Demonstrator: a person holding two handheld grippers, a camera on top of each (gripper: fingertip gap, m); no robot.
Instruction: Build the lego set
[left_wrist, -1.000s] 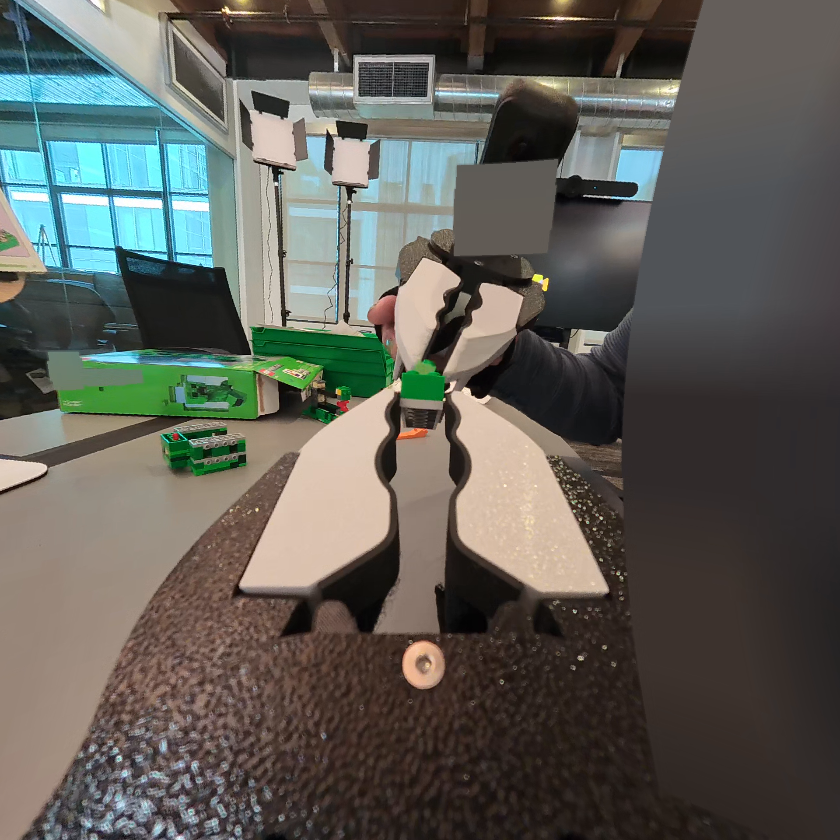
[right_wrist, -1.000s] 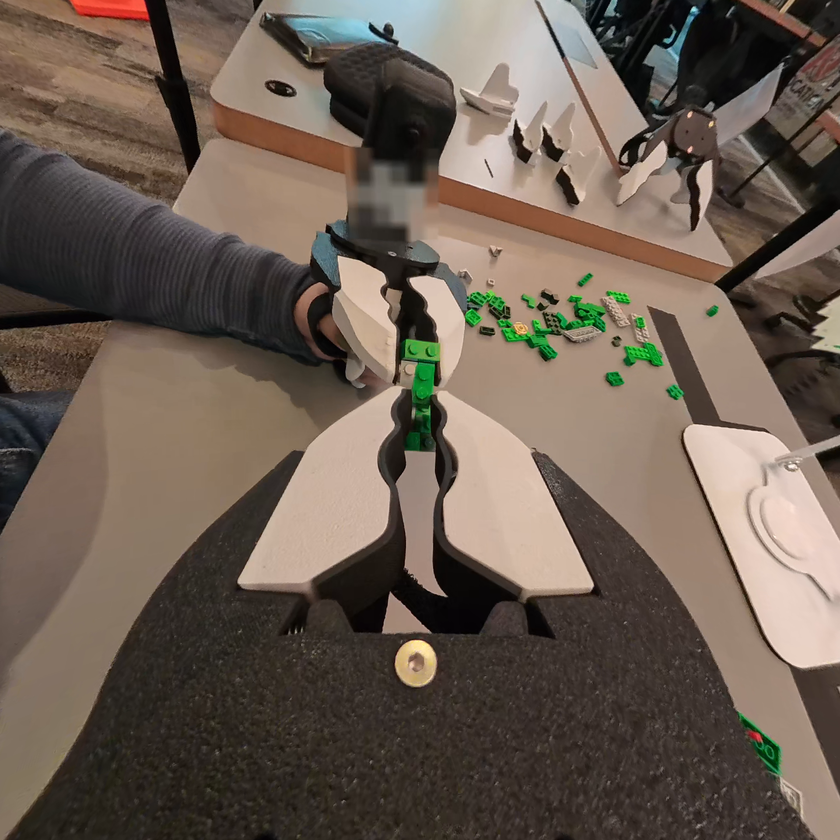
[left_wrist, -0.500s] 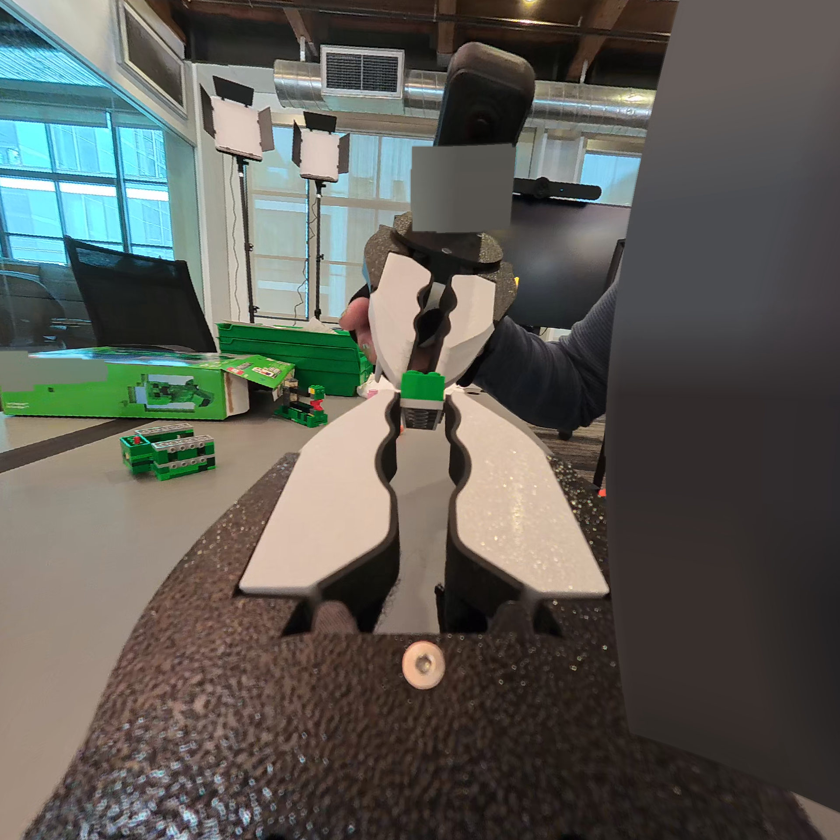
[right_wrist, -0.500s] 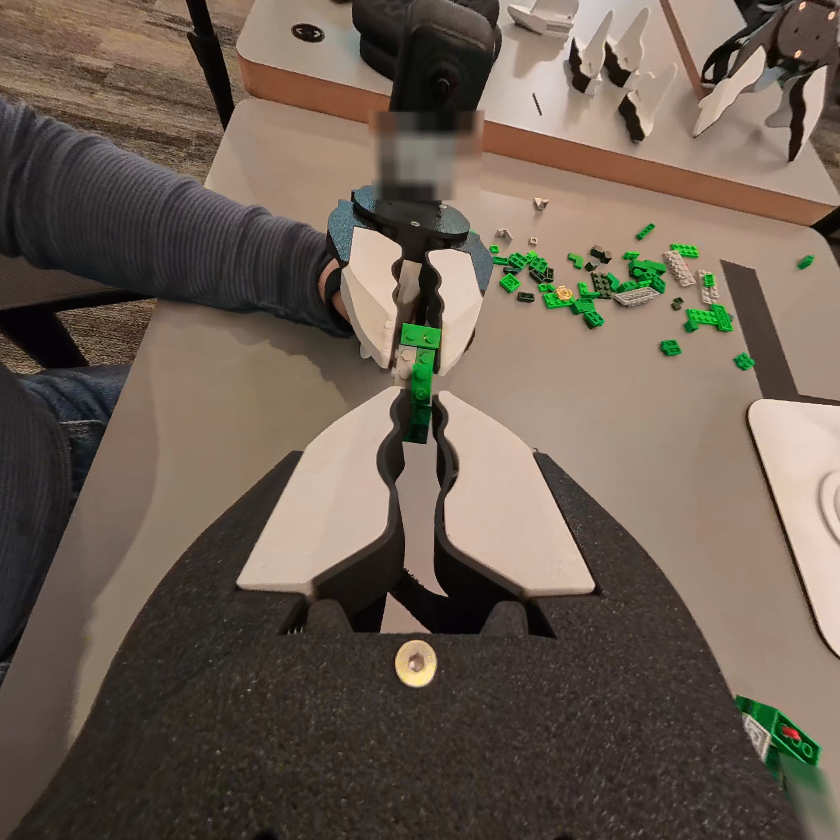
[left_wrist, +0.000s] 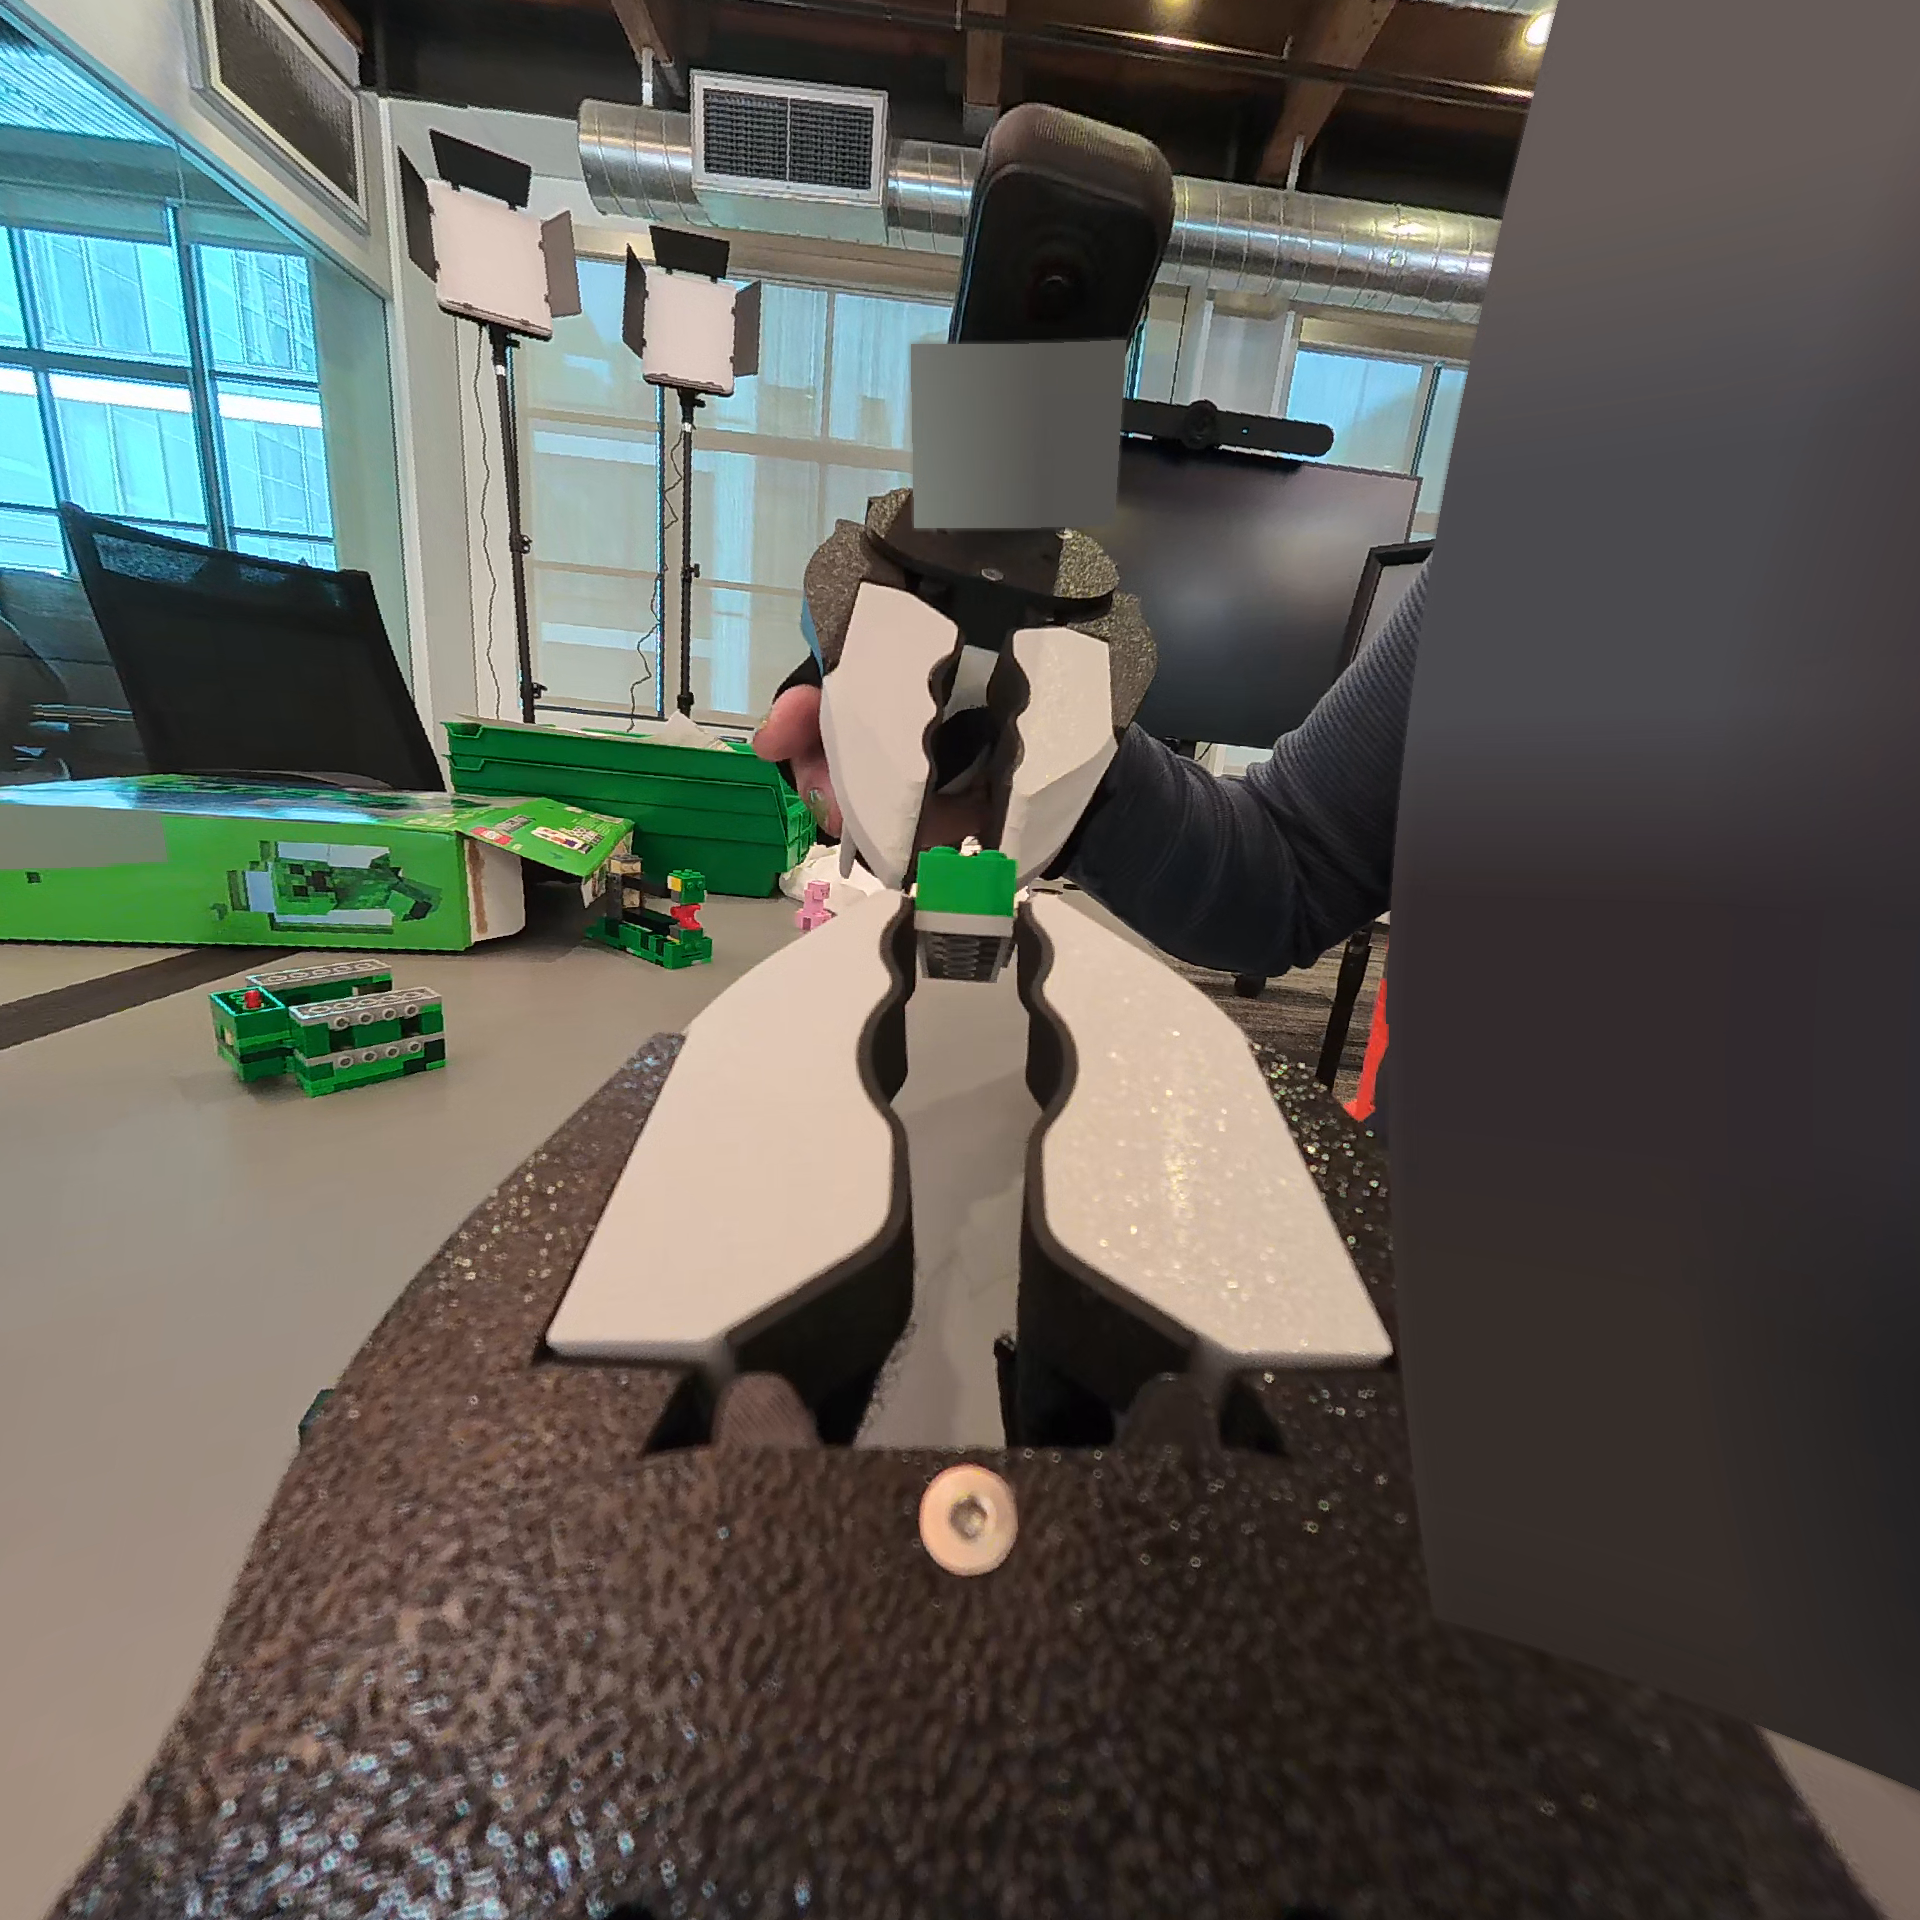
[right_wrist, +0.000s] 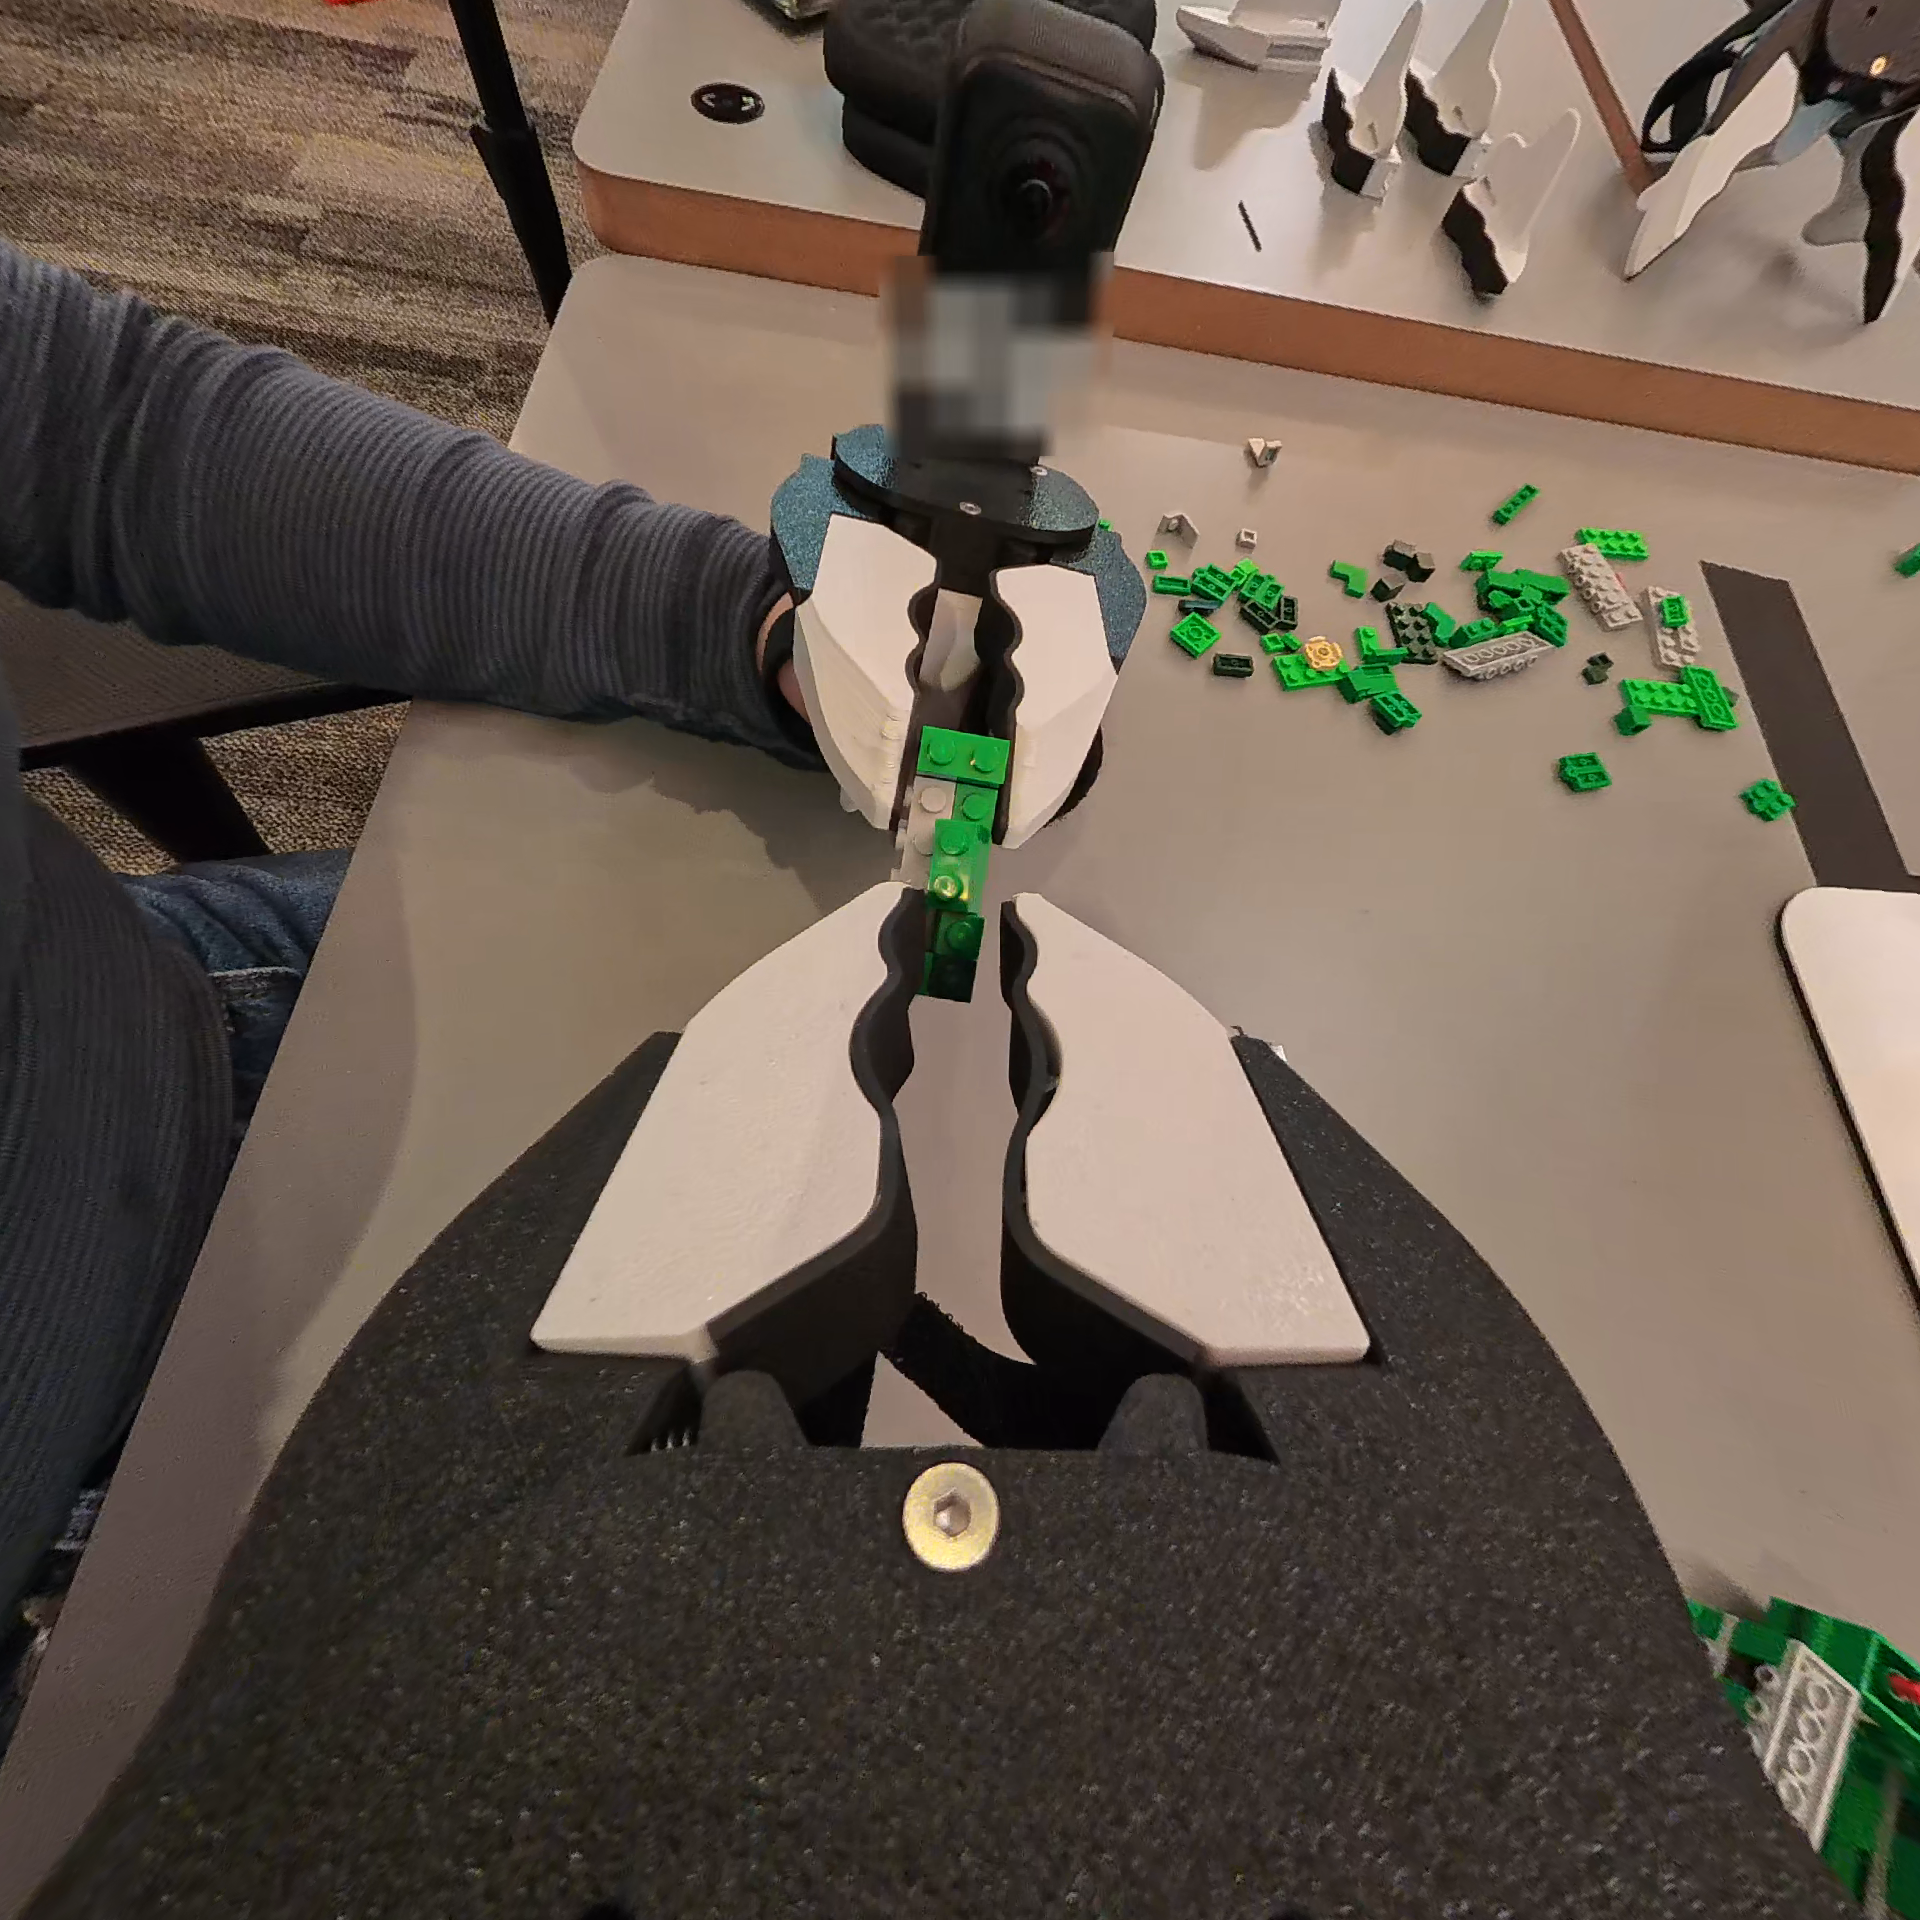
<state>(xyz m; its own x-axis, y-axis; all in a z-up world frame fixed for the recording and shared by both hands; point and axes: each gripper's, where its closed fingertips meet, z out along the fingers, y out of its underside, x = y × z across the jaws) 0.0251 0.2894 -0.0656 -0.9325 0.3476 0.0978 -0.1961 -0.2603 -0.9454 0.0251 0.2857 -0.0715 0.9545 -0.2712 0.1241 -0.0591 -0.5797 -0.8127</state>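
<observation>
Two grippers, left gripper (left_wrist: 964, 914) and right gripper (right_wrist: 951, 940), are closed on one green lego strip (right_wrist: 958, 852); a mid-air join is judged underway, and steady aligned pressing is called for next.

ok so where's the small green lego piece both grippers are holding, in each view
Left wrist view: the green lego assembly sits centre frame, end-on, at the left gripper fingertips.
Right wrist view: it runs lengthwise, just above centre, from the right gripper tips to the opposite gripper.
Shared landmark: the grey table.
</observation>
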